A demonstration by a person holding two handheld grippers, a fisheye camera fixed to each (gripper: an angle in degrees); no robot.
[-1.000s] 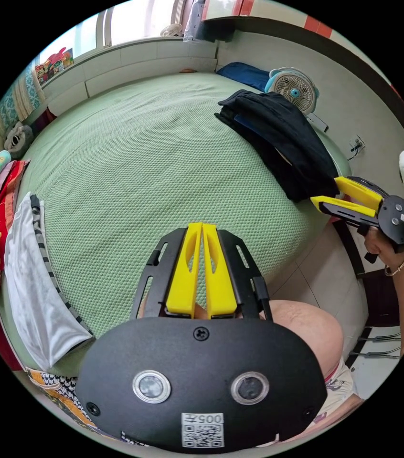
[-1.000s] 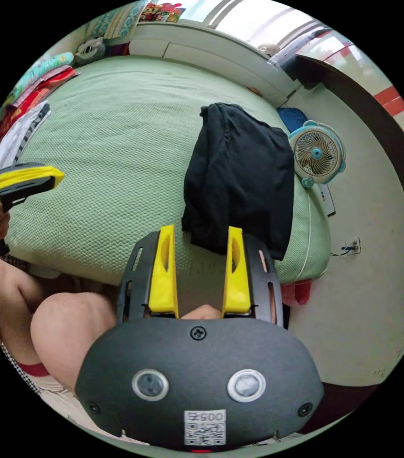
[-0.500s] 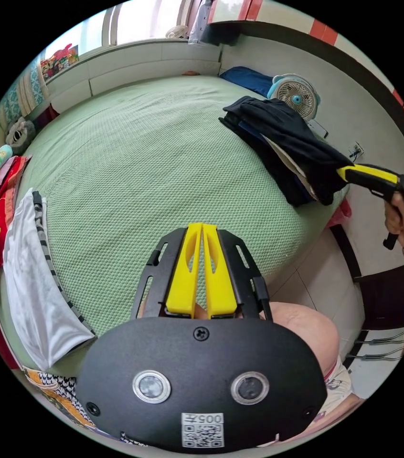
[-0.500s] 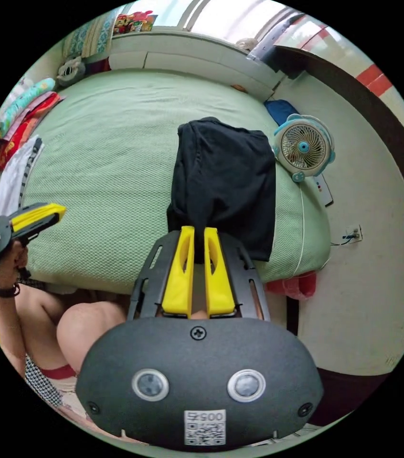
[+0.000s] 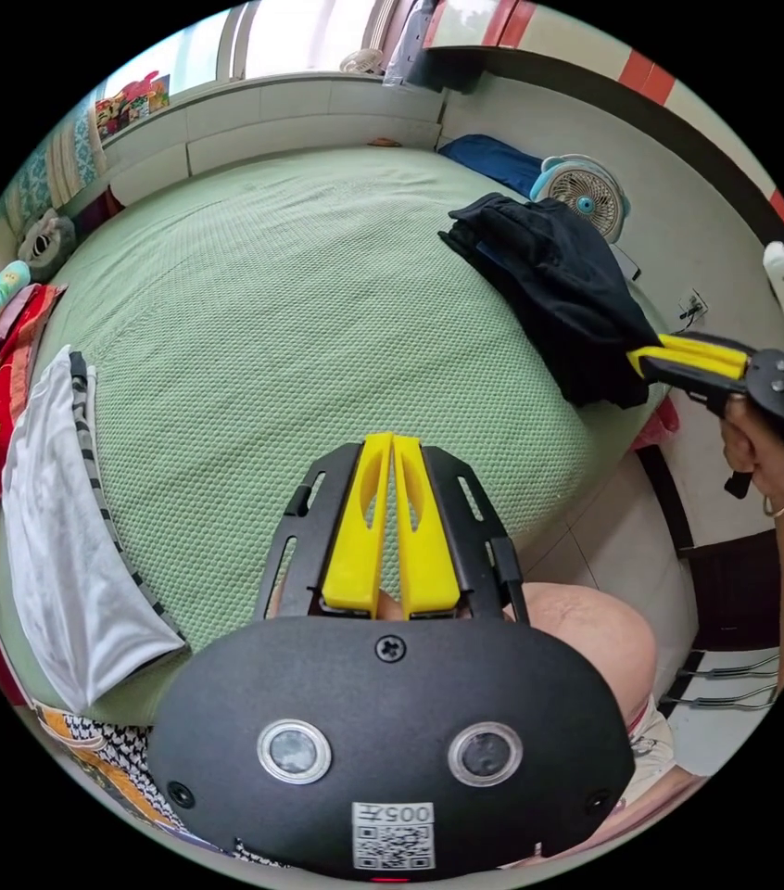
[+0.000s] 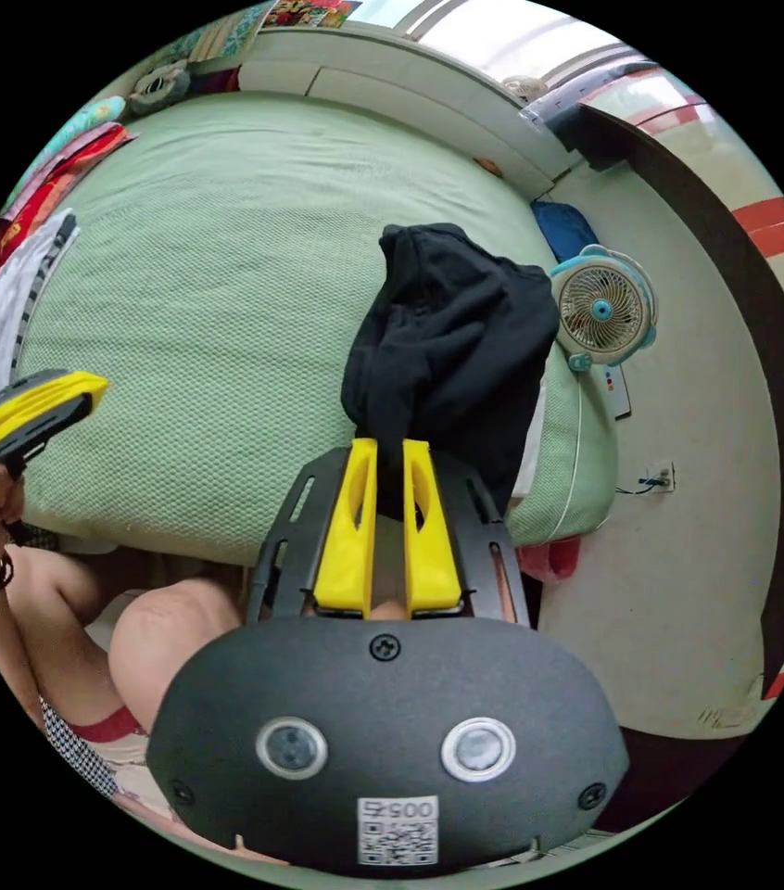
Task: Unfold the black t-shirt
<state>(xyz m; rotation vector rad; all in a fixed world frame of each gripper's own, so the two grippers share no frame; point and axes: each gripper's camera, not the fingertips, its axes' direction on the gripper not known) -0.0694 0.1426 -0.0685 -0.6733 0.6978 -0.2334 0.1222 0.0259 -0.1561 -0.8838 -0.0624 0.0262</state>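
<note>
Black t-shirt (image 6: 452,348) lay bunched at the green bed's (image 6: 216,306) edge, at 12 o'clock from the right gripper (image 6: 390,454), whose jaws pinched its near hem. At 9 o'clock, the left gripper (image 5: 392,450) hovered, jaws together, empty.

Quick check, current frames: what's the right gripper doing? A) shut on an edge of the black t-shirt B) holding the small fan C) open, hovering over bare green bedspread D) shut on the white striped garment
A: in the right gripper view the yellow-jawed right gripper has both jaws closed on the near edge of the bunched black cotton t-shirt, which lies on the green textured bedspread.
</note>
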